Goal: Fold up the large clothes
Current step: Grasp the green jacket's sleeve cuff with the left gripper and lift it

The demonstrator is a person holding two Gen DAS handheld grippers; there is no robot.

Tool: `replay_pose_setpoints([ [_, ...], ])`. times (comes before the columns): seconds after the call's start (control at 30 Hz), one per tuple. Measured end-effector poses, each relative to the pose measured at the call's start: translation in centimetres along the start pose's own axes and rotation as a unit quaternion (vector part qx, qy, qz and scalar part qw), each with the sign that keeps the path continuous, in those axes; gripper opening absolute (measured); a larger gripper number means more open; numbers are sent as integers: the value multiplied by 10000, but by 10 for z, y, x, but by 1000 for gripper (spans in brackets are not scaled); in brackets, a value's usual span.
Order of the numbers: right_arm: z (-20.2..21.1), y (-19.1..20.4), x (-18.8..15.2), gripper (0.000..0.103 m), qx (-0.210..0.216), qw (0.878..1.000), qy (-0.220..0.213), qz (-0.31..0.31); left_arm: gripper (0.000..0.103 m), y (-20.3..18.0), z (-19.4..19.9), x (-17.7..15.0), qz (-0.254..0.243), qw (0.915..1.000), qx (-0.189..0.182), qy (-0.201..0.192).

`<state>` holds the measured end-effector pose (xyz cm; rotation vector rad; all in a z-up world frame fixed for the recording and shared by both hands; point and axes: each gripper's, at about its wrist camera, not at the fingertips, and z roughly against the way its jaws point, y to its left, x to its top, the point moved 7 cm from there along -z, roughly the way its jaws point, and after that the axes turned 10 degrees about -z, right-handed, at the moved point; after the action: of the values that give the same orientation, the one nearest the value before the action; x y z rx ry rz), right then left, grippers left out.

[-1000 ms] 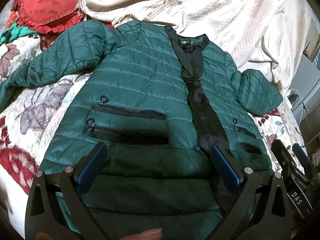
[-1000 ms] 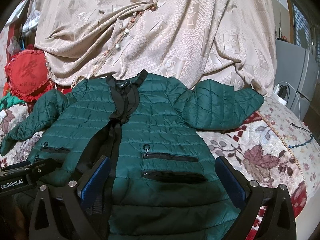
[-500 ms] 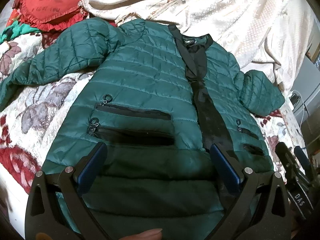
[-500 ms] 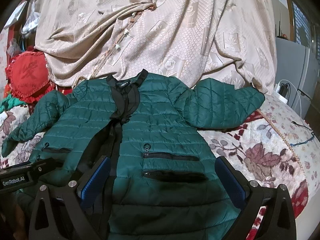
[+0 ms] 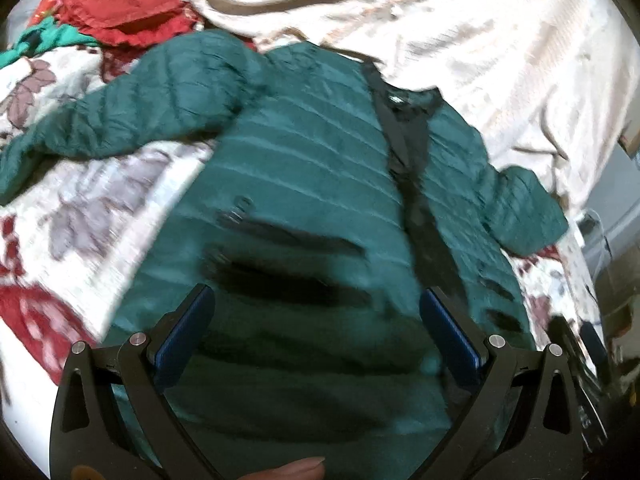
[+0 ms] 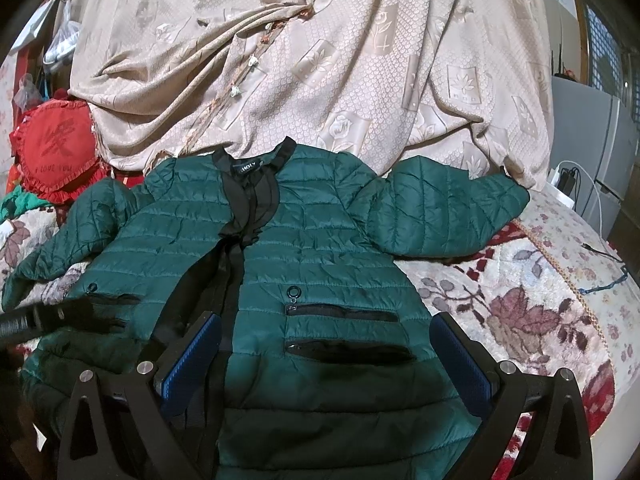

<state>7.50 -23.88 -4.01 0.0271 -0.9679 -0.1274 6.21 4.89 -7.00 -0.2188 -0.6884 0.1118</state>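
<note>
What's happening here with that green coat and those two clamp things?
A person holds a two-finger gripper in each hand over a green quilted jacket spread front-up on a flowered bedspread, with its sleeves out to the sides. The left gripper and the right gripper are both open above the jacket's lower part, gripping nothing. No fold shows in the jacket yet. A beige curtain and a red cushion lie behind it.

Green quilted jacket (image 5: 312,168) lies spread (blurred) beyond the left gripper's (image 5: 318,332) wide-apart fingers (image 5: 184,332).
</note>
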Motion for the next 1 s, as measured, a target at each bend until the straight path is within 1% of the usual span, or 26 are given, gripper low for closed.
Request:
replay_pose_setpoints([
  [0.07, -1, -1, 0, 103, 22, 10000, -20, -34, 103, 21, 2, 11, 17, 9994, 325, -103],
  [0.13, -1, -2, -1, 103, 48, 10000, -17, -65, 103, 47, 6, 21, 136, 9984, 515, -182],
  [0.17, -1, -2, -1, 103, 58, 10000, -11, -77, 103, 58, 7, 25, 196, 9982, 524, -197],
  [0.23, -1, -3, 0, 103, 75, 9999, 0, -89, 103, 83, 10, 38, 331, 9982, 360, -343],
  [0.27, -1, -3, -1, 103, 85, 9999, 4, -91, 103, 93, 11, 42, 378, 9979, 350, -383],
  [0.3, -1, -3, 0, 103, 91, 9999, 4, -93, 103, 108, 10, 45, 404, 9974, 458, -379],
  [0.33, 0, -4, 0, 103, 98, 9999, -3, -103, 103, 123, 7, 45, 414, 9969, 610, -264],
  [0.4, 0, -4, 0, 103, 105, 9999, -6, -125, 103, 156, -1, 42, 567, 9943, 900, -36],
  [0.47, -1, -4, 1, 103, 117, 9998, 13, -139, 103, 184, -11, 32, 744, 9906, 1140, 157],
  [0.57, -1, -3, 1, 103, 123, 9998, 40, -131, 103, 211, -26, 11, 926, 9854, 1347, 476],
  [0.6, -1, -3, 1, 103, 121, 9998, 51, -118, 103, 219, -35, 1, 1029, 9845, 1290, 595],
  [0.63, -1, -2, 1, 103, 120, 9999, 60, -107, 103, 220, -32, 0, 984, 9861, 1273, 410],
  [0.67, -1, -2, 1, 103, 117, 9999, 63, -102, 103, 219, -30, -1, 906, 9872, 1272, 328],
  [0.7, -1, -3, 1, 103, 118, 9999, 62, -105, 103, 219, -30, -3, 866, 9875, 1263, 363],
  [0.77, -2, -3, 1, 103, 126, 9998, 60, -124, 103, 215, -24, -7, 779, 9907, 1074, 297],
  [0.83, -2, -2, 1, 103, 135, 9998, 61, -131, 103, 221, -10, -12, 1050, 9930, 542, -23],
  [0.87, -2, -2, 1, 103, 135, 9998, 62, -126, 103, 231, -1, -12, 1360, 9900, 135, -346],
  [0.9, -2, -1, 1, 103, 130, 9998, 65, -115, 103, 241, 6, -11, 1656, 9846, -102, -559],
  [0.97, -2, -2, 1, 103, 128, 9998, 77, -104, 102, 267, 13, -10, 2241, 9704, -365, -823],
  [1.0, -2, -2, 0, 103, 126, 9998, 82, -90, 102, 285, 13, -9, 2662, 9561, -699, -1004],
])
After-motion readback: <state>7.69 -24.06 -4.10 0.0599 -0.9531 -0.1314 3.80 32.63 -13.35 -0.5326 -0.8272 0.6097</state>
